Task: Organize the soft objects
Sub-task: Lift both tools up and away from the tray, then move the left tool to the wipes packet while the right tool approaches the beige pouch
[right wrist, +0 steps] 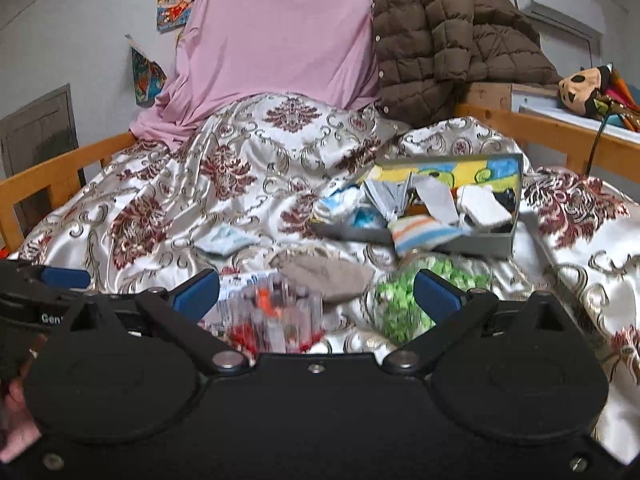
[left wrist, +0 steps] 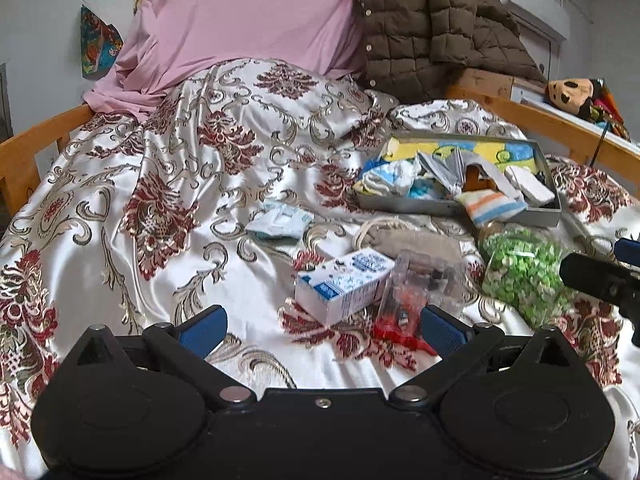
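Observation:
A grey box [left wrist: 548,216] [right wrist: 496,242] with a colourful lining sits on the bed and holds several socks and cloths. A striped sock [left wrist: 494,206] [right wrist: 424,230] hangs over its front wall. A pale blue folded cloth [left wrist: 278,222] [right wrist: 224,240] and a beige pouch [left wrist: 412,240] [right wrist: 324,272] lie loose on the bedspread. My left gripper [left wrist: 320,328] is open and empty, low over the bedspread before a blue-and-white carton [left wrist: 344,286]. My right gripper [right wrist: 316,292] is open and empty above a clear plastic case [right wrist: 276,312].
A bag of green bits [left wrist: 524,272] [right wrist: 404,308] lies right of the clear case [left wrist: 420,284]. A pink sheet [left wrist: 248,20] and brown quilted jacket [left wrist: 436,20] hang behind. Wooden bed rails [left wrist: 36,148] [right wrist: 560,136] run along both sides. A plush toy [left wrist: 572,94] lies at the far right.

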Action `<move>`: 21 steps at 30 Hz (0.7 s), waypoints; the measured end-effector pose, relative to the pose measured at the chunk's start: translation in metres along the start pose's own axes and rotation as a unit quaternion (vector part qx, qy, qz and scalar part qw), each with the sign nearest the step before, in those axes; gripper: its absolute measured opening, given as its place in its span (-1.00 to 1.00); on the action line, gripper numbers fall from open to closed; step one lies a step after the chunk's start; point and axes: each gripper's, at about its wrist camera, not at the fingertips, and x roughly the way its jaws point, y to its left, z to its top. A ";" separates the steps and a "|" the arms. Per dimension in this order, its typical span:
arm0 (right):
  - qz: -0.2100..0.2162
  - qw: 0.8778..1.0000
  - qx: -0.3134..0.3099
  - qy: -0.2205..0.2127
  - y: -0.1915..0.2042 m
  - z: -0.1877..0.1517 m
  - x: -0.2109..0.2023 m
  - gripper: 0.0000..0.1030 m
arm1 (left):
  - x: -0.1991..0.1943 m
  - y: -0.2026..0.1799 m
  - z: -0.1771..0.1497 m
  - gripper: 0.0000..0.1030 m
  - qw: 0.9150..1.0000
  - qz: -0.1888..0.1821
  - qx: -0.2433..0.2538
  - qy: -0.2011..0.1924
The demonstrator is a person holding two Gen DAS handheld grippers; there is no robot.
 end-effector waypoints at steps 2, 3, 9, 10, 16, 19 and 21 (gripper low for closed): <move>-0.001 1.000 -0.001 0.010 -0.002 -0.009 -0.003 0.99 | 0.000 -0.001 -0.002 0.98 1.000 0.003 0.001 0.009; -0.003 1.000 0.000 0.017 0.000 -0.013 -0.001 0.99 | 0.000 -0.001 -0.003 0.98 1.000 0.005 0.002 0.014; -0.019 0.998 0.003 0.057 0.001 -0.026 0.005 0.99 | 0.000 -0.003 -0.010 0.98 0.999 0.018 0.006 0.042; -0.020 0.998 0.002 0.062 0.001 -0.027 0.008 0.99 | 0.000 -0.003 -0.012 0.98 0.999 0.019 0.007 0.047; -0.020 0.997 -0.003 0.081 0.005 -0.036 0.013 0.99 | 0.001 -0.007 -0.014 0.98 0.998 0.026 0.015 0.061; -0.019 0.996 -0.004 0.086 0.005 -0.040 0.015 0.99 | 0.002 -0.010 -0.015 0.98 0.997 0.030 0.023 0.066; -0.018 0.996 -0.003 0.088 0.004 -0.040 0.015 0.99 | 0.003 -0.011 -0.015 0.98 0.997 0.031 0.026 0.069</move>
